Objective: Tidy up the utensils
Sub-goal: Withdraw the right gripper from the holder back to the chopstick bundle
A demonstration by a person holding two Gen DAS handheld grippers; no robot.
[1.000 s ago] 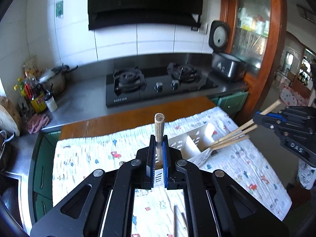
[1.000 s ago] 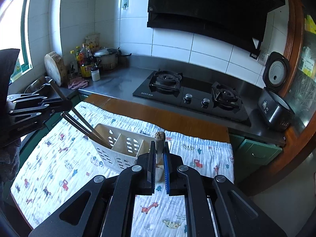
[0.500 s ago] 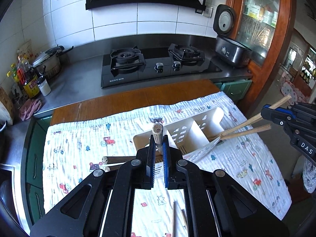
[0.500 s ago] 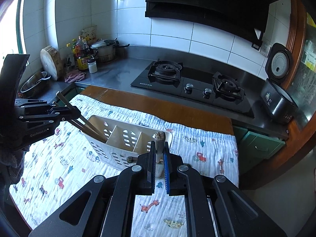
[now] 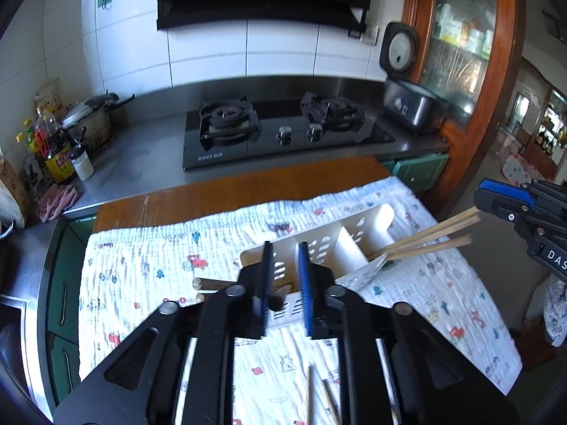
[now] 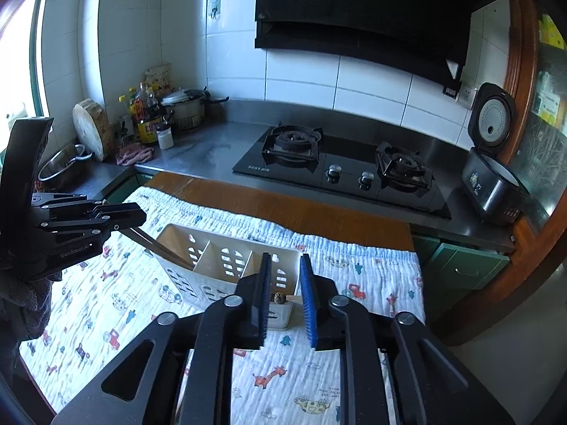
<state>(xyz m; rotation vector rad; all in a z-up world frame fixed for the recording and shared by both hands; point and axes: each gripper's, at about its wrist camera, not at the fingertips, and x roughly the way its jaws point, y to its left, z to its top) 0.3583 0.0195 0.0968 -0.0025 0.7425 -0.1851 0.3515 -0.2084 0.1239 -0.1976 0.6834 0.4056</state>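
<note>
A white slotted utensil caddy (image 5: 358, 233) lies on a printed cloth (image 5: 141, 272); it also shows in the right wrist view (image 6: 212, 265). My left gripper (image 5: 285, 279) is open just above the caddy's near end, over a wooden-handled utensil (image 5: 278, 299) resting in it. My right gripper (image 6: 285, 292) is open above the caddy's other end, where a wooden handle tip (image 6: 279, 298) sits in the compartment. Several chopsticks (image 5: 425, 241) lean in one end compartment, their tops next to the other gripper (image 5: 524, 212). Two wooden-handled utensils (image 5: 209, 285) lie on the cloth left of the caddy.
Loose chopsticks (image 5: 319, 396) lie on the cloth near me. A gas hob (image 5: 283, 131) and steel counter sit behind the wooden table edge (image 5: 230, 191). Bottles and a pot (image 5: 85, 124) stand at the left, a rice cooker (image 5: 411, 106) at the right.
Both grippers were shut on wooden-handled utensils and have opened; the utensils now rest in the caddy. The chopsticks have sunk lower into their compartment.
</note>
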